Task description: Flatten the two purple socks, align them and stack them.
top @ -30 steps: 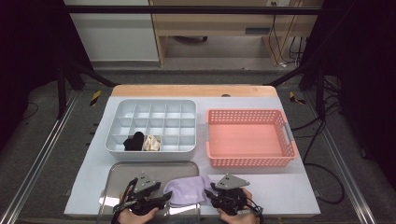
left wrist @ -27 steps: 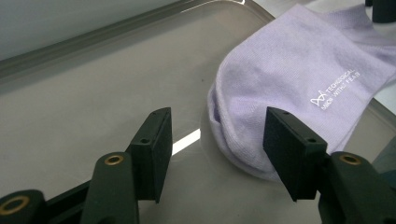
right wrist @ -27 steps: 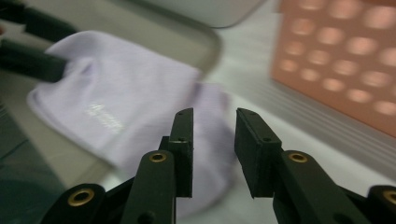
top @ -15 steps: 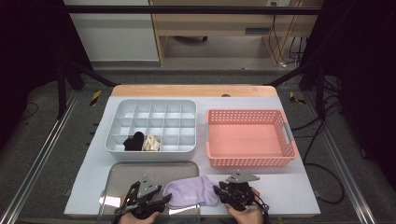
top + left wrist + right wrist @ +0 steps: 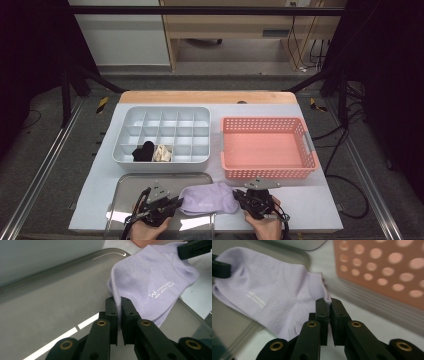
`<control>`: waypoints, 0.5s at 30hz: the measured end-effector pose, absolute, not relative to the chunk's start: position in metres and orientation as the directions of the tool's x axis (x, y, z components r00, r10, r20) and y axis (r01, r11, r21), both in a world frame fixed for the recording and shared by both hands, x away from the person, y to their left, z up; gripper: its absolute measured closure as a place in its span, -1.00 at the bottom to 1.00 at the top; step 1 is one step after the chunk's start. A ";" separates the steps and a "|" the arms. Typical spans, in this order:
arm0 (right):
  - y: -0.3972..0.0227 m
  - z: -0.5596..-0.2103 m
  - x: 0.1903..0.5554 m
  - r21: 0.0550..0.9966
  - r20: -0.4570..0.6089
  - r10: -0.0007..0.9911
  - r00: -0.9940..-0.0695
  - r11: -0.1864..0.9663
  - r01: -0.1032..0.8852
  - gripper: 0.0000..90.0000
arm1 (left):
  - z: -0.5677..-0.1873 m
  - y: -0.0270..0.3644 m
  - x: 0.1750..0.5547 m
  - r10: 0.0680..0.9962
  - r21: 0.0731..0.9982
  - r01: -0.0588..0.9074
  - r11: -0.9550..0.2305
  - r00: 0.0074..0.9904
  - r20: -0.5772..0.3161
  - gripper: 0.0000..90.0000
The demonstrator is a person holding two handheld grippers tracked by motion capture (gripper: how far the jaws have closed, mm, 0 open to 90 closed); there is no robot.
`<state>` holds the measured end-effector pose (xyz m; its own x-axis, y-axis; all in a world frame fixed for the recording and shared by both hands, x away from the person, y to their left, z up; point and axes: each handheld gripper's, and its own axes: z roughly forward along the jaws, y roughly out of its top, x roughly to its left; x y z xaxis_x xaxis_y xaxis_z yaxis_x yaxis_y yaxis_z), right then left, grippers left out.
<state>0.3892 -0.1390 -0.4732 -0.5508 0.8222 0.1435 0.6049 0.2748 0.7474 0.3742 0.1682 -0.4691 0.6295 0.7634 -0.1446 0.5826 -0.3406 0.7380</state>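
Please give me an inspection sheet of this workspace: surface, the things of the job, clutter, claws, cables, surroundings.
Surface: white table with a wooden far edge.
Job's things: lilac sock lying partly on the metal tray; grey divided box with two rolled socks; pink basket.
Clutter: nothing seen.
Claws: left claw and right claw have just been closing; each pinches one end of the lilac sock.
Cables: one trails from each claw; more lie on the floor at right.
Surroundings: dark frame rails, wooden furniture behind.

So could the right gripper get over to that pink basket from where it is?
Probably yes: the right gripper, pinching the purple sock, sits just in front of the pink basket, nothing standing between.
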 end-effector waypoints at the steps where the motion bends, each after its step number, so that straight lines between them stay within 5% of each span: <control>1: -0.139 -0.475 0.391 0.741 0.140 0.824 -0.549 0.280 0.610 0.89 | -0.472 0.167 0.374 0.762 0.731 0.588 -0.347 0.631 -0.146 0.87; 9: -0.143 -0.474 0.390 0.770 0.158 0.817 -0.555 0.250 0.587 0.57 | -0.464 0.177 0.372 0.754 0.782 0.542 -0.308 0.640 -0.147 0.33; 15: -0.153 -0.470 0.384 0.783 0.166 0.817 -0.552 0.231 0.577 0.57 | -0.449 0.183 0.375 0.747 0.817 0.510 -0.271 0.646 -0.156 0.52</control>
